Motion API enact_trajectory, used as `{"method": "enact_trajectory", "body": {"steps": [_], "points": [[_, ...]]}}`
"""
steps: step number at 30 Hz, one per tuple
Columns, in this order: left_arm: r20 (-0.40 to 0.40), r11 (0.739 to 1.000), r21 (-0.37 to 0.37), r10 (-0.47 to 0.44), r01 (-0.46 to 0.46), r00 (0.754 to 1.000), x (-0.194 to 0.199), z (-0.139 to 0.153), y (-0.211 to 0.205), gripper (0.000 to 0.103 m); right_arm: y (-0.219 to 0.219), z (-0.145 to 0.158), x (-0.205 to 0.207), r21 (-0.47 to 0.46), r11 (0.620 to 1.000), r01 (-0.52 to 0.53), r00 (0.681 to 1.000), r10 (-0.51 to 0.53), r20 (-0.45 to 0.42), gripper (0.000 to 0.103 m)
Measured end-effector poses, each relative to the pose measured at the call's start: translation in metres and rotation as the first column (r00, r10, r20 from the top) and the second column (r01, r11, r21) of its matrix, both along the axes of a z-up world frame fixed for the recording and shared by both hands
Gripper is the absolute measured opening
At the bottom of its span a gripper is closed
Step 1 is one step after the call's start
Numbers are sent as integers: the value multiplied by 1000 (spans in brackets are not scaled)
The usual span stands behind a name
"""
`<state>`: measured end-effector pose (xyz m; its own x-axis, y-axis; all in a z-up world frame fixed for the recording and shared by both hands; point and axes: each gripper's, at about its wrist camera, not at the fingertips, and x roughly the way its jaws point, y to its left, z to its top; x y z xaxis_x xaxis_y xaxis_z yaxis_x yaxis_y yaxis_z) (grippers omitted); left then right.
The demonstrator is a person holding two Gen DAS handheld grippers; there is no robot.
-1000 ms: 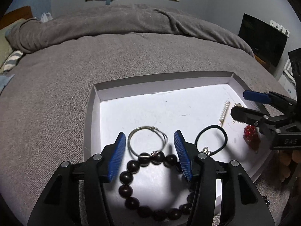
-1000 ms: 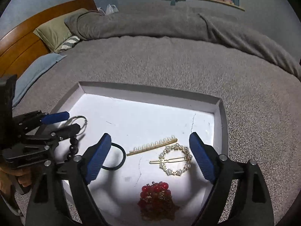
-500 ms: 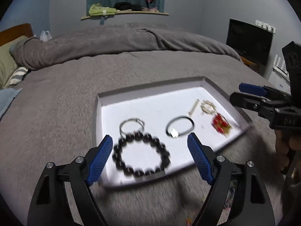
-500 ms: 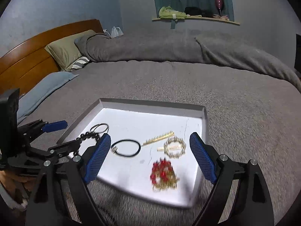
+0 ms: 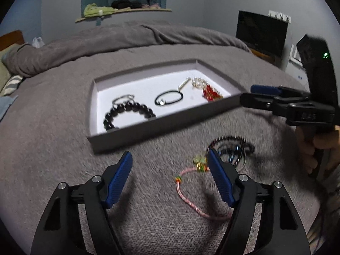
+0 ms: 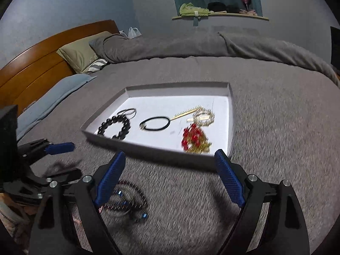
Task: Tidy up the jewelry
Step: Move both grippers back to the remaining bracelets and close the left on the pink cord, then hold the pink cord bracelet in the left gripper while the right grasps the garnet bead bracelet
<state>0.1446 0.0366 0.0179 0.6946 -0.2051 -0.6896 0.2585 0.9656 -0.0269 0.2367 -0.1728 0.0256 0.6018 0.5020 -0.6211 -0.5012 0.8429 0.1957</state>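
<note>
A white tray (image 5: 148, 125) (image 6: 230, 114) lies on the grey bed. It holds a black bead bracelet (image 5: 127, 112) (image 6: 114, 127), a silver ring (image 5: 123, 98), a black hair tie (image 5: 169, 98) (image 6: 155, 123), a gold clip (image 6: 184, 113), a round gold brooch (image 6: 204, 116) and a red bead piece (image 5: 210, 92) (image 6: 194, 140). On the blanket before the tray lie a pink cord bracelet (image 5: 191, 199) and a dark bead necklace (image 5: 231, 148) (image 6: 127, 204). My left gripper (image 5: 170, 178) is open and empty above the cord. My right gripper (image 6: 167, 180) is open and empty.
Pillows (image 6: 82, 53) and a wooden headboard (image 6: 31, 68) are at the left. A rumpled grey duvet (image 5: 127, 38) lies at the far side. A dark screen (image 5: 261, 31) stands at the right. A shelf (image 6: 218, 14) with clothes is on the back wall.
Both grippers have pulled back and up from the tray to the blanket in front of it. The left jaws opened wider, leaving the black bead bracelet in the tray.
</note>
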Motion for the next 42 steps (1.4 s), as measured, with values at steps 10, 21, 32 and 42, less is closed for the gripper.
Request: {"method": "enact_trajectory", "body": {"steps": [10, 21, 32, 42], "points": [[-92, 999, 12, -34, 36, 995, -3, -22, 0, 53, -4, -13, -22, -30, 998, -49, 999, 48, -19, 80], [-69, 999, 44, -20, 23, 997, -2, -18, 2, 6, -2, -22, -19, -32, 996, -79, 995, 76, -72, 46], [-65, 999, 27, 33, -31, 997, -2, -12, 25, 6, 10, -38, -13, -16, 992, -125, 980, 121, -156, 45], [-77, 999, 44, 24, -21, 997, -2, -16, 22, 6, 15, -37, -18, 41, 981, -190, 965, 194, -178, 6]]}}
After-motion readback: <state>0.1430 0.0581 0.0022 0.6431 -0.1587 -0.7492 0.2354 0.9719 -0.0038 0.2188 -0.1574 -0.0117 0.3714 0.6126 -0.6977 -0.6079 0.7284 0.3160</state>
